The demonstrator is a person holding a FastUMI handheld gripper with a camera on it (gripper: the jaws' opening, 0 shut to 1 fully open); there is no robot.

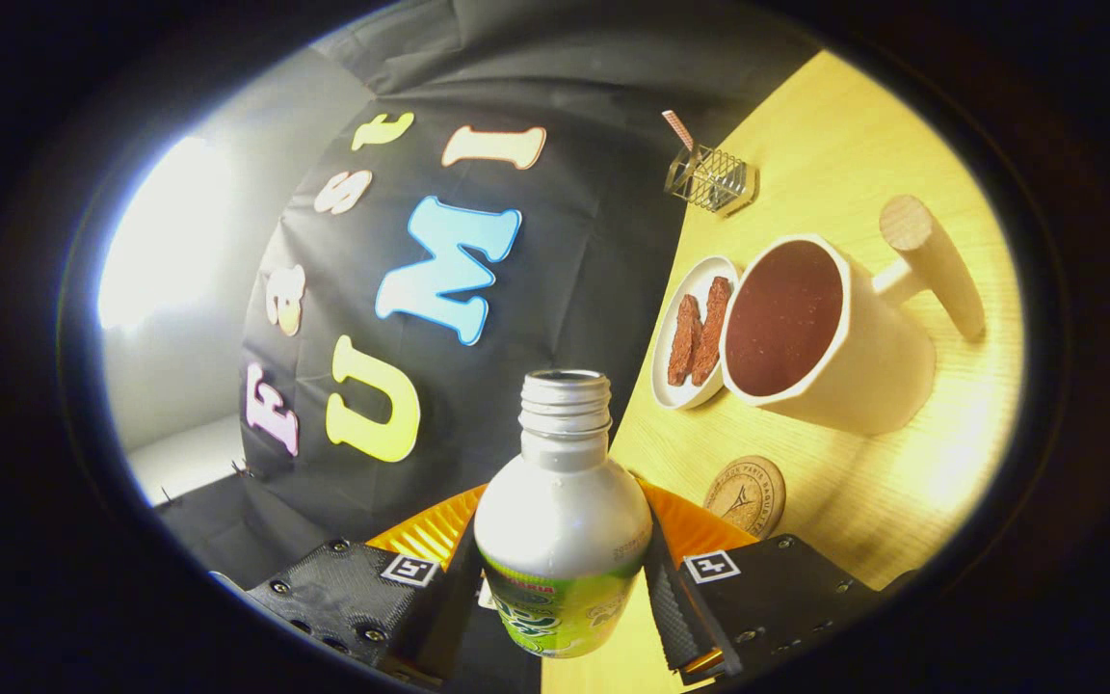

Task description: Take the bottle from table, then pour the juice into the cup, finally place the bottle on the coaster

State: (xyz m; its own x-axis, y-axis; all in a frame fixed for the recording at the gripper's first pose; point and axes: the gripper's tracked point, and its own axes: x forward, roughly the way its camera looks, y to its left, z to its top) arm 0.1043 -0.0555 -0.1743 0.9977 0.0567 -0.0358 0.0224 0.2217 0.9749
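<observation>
Between the fingers of the hand-held gripper (563,588) sits the silver metal bottle with a green label (563,525), squeezed on both sides. It looks smooth, slippery and light; hold its wide middle.

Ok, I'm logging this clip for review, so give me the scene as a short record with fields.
gripper: gripper shut on the bottle, one finger on each side of its body
bottle: bottle uncapped, neck pointing ahead, held tilted relative to the table
cup: white cup with wooden handle, beyond the fingers, dark reddish inside
coaster: round coaster on the wooden table, between fingers and cup
dish: small white dish with brown strips, beside the cup
rack: wire holder near the booth wall
</observation>
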